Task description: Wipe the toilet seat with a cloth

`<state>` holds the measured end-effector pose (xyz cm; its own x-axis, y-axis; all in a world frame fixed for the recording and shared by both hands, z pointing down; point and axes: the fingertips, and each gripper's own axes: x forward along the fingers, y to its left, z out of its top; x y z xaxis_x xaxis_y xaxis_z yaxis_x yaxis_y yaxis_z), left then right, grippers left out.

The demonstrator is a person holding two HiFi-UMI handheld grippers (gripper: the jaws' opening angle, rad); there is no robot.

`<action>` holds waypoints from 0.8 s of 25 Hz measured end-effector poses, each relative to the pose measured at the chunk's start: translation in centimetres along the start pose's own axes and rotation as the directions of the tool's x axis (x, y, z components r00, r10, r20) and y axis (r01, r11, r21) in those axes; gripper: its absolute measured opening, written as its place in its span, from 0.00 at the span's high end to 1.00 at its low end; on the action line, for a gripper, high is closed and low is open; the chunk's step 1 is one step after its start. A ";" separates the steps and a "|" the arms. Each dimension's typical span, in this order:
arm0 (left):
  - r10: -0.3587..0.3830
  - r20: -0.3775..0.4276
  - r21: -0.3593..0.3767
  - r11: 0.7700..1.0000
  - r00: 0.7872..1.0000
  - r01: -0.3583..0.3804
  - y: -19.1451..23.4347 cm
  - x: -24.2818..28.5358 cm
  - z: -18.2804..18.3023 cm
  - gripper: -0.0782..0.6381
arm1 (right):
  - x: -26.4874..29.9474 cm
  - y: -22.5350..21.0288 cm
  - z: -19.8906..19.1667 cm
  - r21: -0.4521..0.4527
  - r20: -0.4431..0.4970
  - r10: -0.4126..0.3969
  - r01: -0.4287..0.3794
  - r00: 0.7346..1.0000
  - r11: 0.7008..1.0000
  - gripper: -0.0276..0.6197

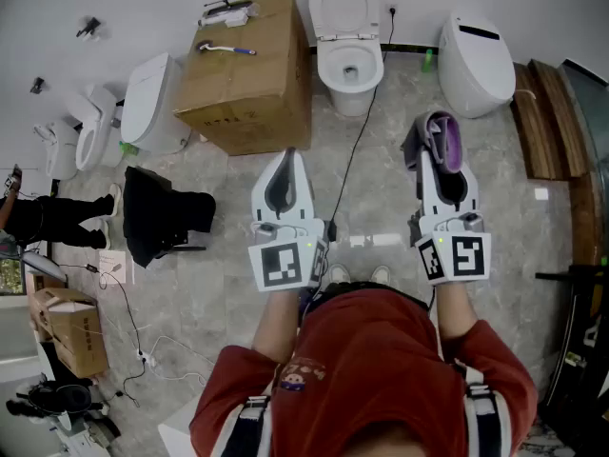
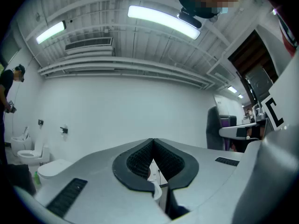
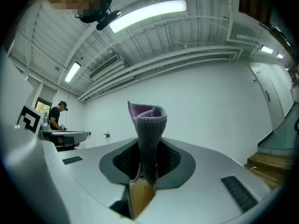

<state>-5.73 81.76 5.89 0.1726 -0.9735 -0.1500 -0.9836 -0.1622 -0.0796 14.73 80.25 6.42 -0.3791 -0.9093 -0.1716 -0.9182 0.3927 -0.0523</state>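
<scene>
A white toilet (image 1: 348,60) stands against the far wall with its lid raised and its seat (image 1: 350,63) down. My right gripper (image 1: 440,144) is shut on a folded grey and purple cloth (image 1: 436,141) that sticks up past its jaws; the cloth (image 3: 147,134) rises between the dark pads in the right gripper view. My left gripper (image 1: 284,171) is shut with nothing in it, its black pads (image 2: 140,160) meeting at the tip. Both grippers hang level in front of me, well short of the toilet.
A large cardboard box (image 1: 249,74) with a brush (image 1: 225,49) on top stands left of the toilet. Another toilet (image 1: 476,63) with a shut lid is to the right, two more (image 1: 152,103) to the left. A black cable (image 1: 354,150) crosses the floor. Wooden boards (image 1: 542,117) lie at right.
</scene>
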 end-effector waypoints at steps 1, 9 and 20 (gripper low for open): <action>0.003 0.002 0.002 1.000 1.000 -0.003 -1.0 0.1 0.1 0.87 | -0.5 -1.0 0.2 -0.001 0.004 -0.007 0.007 1.000 1.000 0.85; -0.009 -0.002 -0.019 1.000 1.000 0.009 -8.5 1.0 0.9 0.87 | -3.8 -7.9 1.0 0.014 0.018 -0.020 0.020 1.000 1.000 0.85; -0.033 -0.001 -0.001 0.999 0.999 0.033 -12.7 2.2 1.0 0.87 | -4.3 -10.1 0.1 -0.005 -0.023 0.019 -0.019 1.000 1.000 0.85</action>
<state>7.20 81.80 5.56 0.2046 -0.9678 -0.1464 -0.9774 -0.1941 -0.0834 25.65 80.21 7.57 -0.3991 -0.9046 -0.1496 -0.9113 0.4093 -0.0439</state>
